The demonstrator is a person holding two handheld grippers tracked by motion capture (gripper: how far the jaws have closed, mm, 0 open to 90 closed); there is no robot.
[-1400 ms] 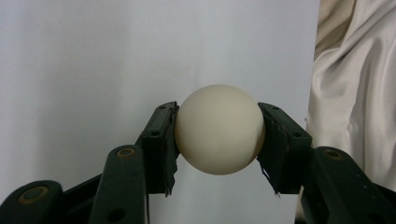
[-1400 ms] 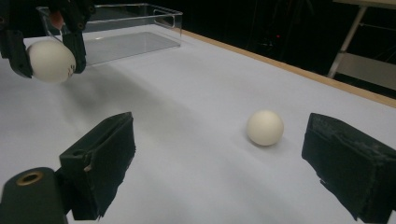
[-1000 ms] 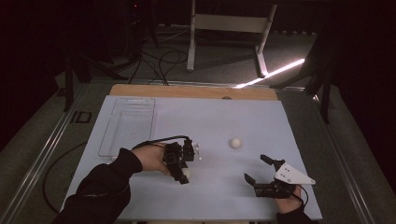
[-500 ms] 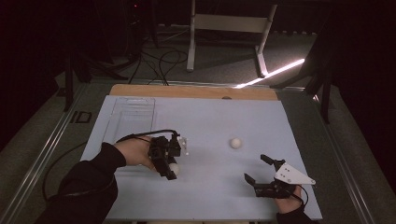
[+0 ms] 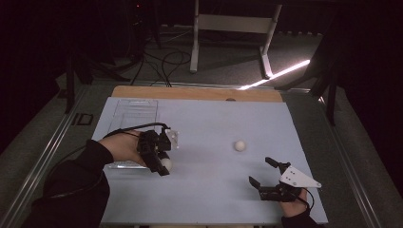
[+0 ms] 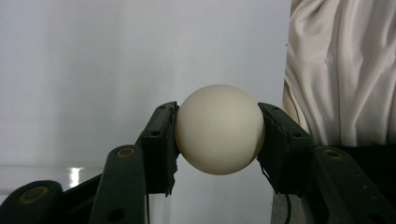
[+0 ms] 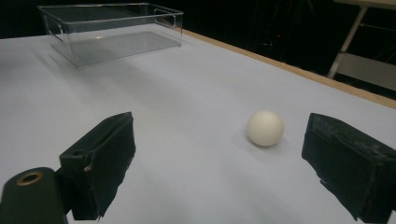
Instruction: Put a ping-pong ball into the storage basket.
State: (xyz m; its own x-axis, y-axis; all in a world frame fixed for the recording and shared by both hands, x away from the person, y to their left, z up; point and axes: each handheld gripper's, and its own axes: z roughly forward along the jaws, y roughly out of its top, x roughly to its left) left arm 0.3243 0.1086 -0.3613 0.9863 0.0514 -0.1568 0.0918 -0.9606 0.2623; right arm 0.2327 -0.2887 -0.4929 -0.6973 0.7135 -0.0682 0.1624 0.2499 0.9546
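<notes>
My left gripper (image 5: 160, 159) is shut on a white ball (image 5: 166, 164) and hangs just above the pale table, at the near right corner of a clear plastic bin (image 5: 133, 118). In the left gripper view the ball (image 6: 219, 129) sits squarely between the two black pads (image 6: 161, 140). A second white ball (image 5: 240, 145) lies loose on the table right of centre. My right gripper (image 5: 260, 171) rests near the front right, open, with nothing between its jaws. In the right gripper view that loose ball (image 7: 265, 128) lies ahead, a little to the right, and the bin (image 7: 112, 30) stands far off.
The pale mat (image 5: 214, 199) covers the table, with a wooden strip (image 5: 190, 93) along its far edge. A white cloth (image 6: 336, 70) hangs at the right of the left gripper view. Beyond the table stand a metal frame (image 5: 233, 23) and cables on a dark floor.
My left hand has carried the ball leftward and a bit upward, toward the clear bin. The right gripper and the loose ball have stayed where they were.
</notes>
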